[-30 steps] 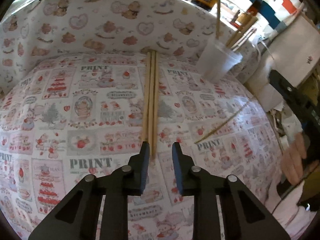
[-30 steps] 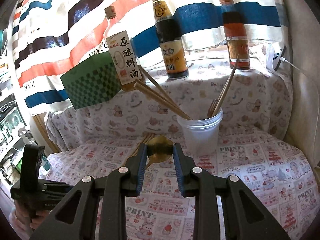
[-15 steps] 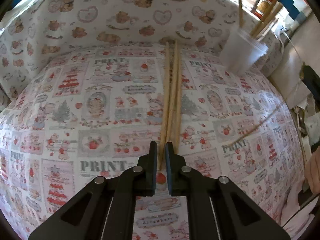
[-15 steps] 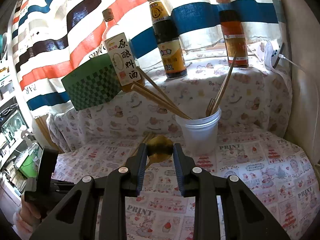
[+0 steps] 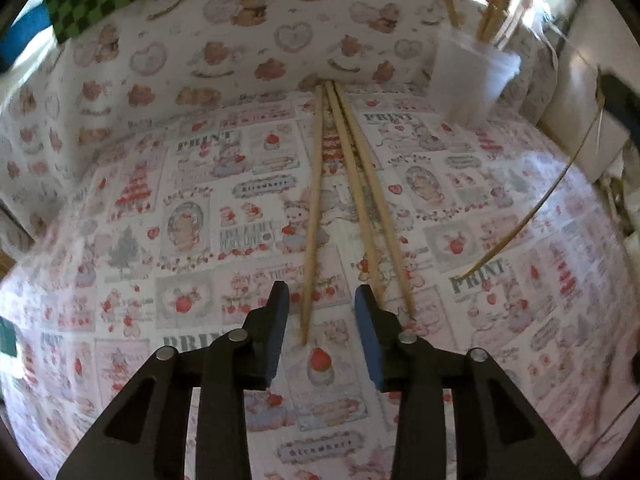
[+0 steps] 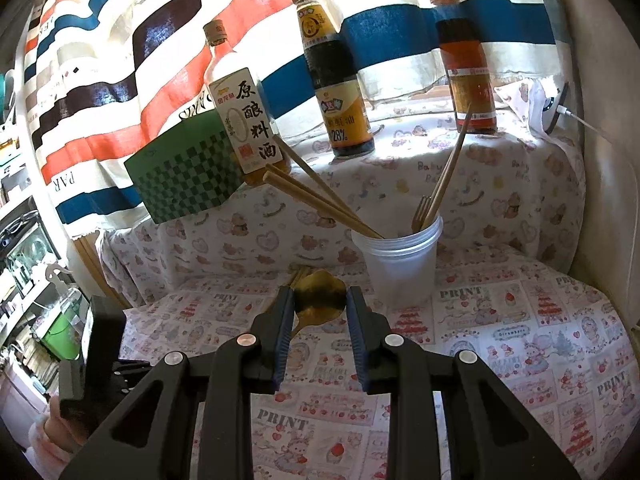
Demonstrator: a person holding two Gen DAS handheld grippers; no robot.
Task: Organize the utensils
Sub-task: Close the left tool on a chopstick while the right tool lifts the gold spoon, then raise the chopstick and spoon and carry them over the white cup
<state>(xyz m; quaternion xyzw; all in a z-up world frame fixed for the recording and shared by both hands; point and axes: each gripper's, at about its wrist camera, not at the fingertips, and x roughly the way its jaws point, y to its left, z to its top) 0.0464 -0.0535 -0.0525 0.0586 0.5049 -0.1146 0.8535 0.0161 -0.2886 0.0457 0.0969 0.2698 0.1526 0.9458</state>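
Three wooden chopsticks (image 5: 314, 200) lie fanned out on the printed tablecloth (image 5: 160, 240), their far ends together by the back wall. My left gripper (image 5: 320, 296) hovers over their near ends, jaws opening. The tip of the left chopstick lies between the pads untouched, and the other two run under the right finger (image 5: 368, 332). My right gripper (image 6: 320, 294) is shut on the bowl of a golden spoon (image 6: 316, 314), whose thin handle (image 5: 532, 208) shows in the left wrist view. A clear plastic cup (image 6: 400, 264) behind it holds more chopsticks (image 6: 320, 200) and a fork (image 6: 420, 212).
Three sauce bottles (image 6: 340, 80) and a green checkered box (image 6: 188, 180) stand on the raised ledge behind the cup. A striped cloth hangs behind them. A white wall (image 6: 600, 160) closes the right side. A hand (image 6: 52, 436) holds the other tool at the lower left.
The left jaws closed around the chopsticks' near ends, then opened again. The chopsticks, first a tight bundle, now lie spread apart. The right gripper and its spoon have not moved.
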